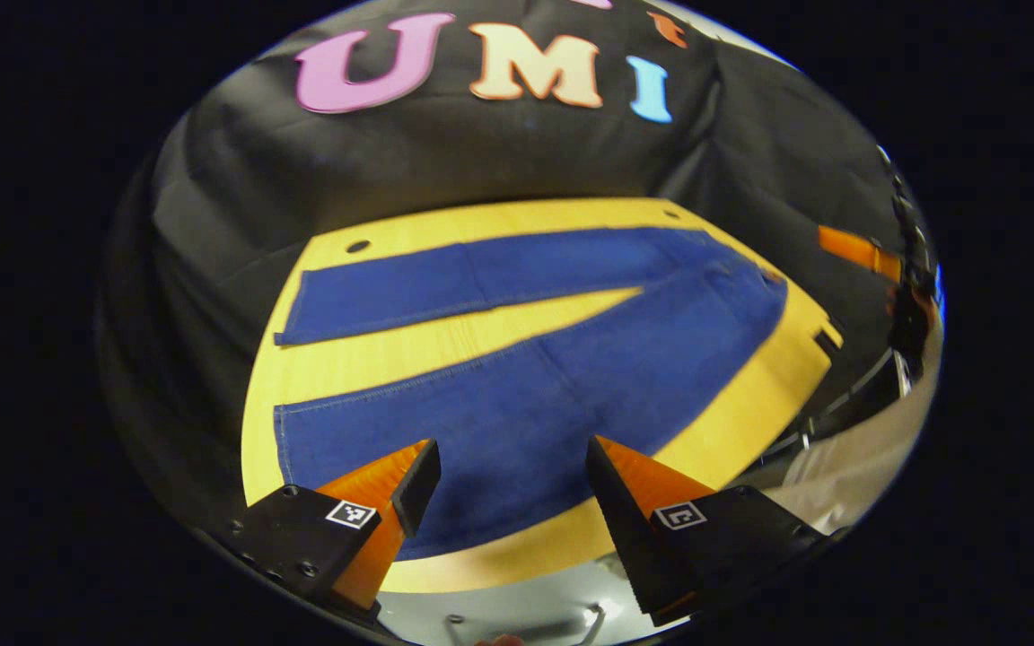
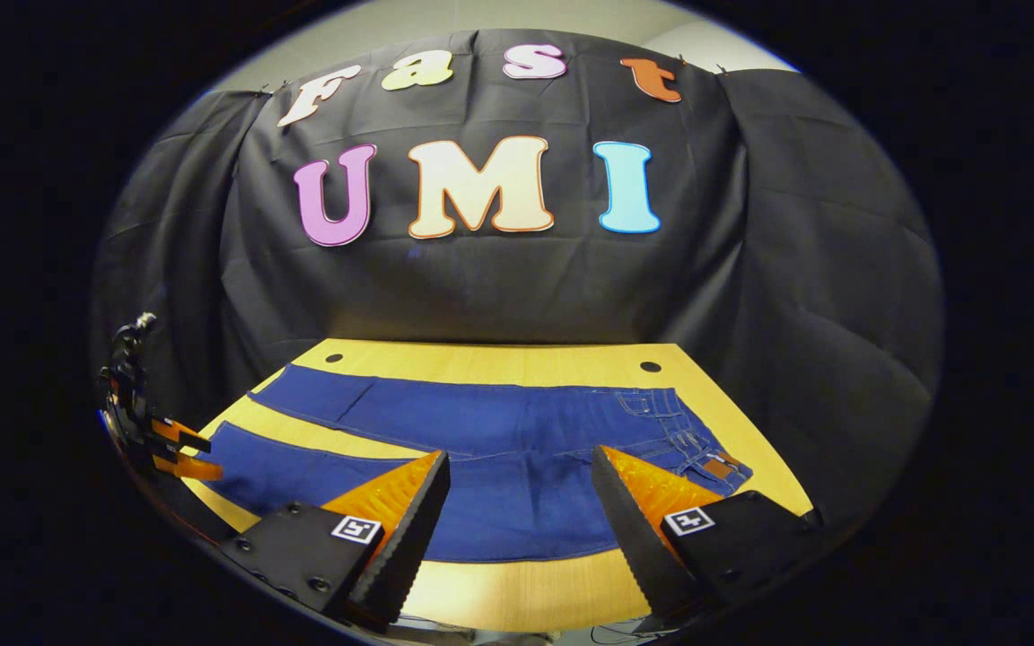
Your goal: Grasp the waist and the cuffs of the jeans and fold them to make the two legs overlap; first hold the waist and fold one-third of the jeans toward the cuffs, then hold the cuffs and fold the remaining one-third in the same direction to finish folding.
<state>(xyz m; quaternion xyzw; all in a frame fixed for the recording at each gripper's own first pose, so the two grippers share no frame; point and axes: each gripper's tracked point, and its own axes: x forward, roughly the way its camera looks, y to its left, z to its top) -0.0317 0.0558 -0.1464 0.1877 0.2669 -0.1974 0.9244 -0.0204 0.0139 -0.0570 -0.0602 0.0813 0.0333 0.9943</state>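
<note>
Blue jeans [image 1: 535,377] lie flat on the yellow wooden table [image 1: 732,422], legs spread apart in a V. In the left gripper view the cuffs [image 1: 288,309] point left and the waist [image 1: 764,296] sits at the right. My left gripper [image 1: 510,462] hovers open above the near leg, fingers apart with nothing between them. In the right gripper view the jeans [image 2: 499,431] stretch across the table [image 2: 517,588], waist [image 2: 705,444] at the right. My right gripper [image 2: 521,471] is open above the near side of the jeans, close to the waist. The left gripper [image 2: 178,449] appears far left.
Black cloth walls stand behind and on both sides of the table. Two small holes [image 2: 650,366] mark the table's far corners. The table's near edge [image 1: 517,570] lies just under the left gripper. The right gripper [image 1: 858,251] shows at the far right of the left gripper view.
</note>
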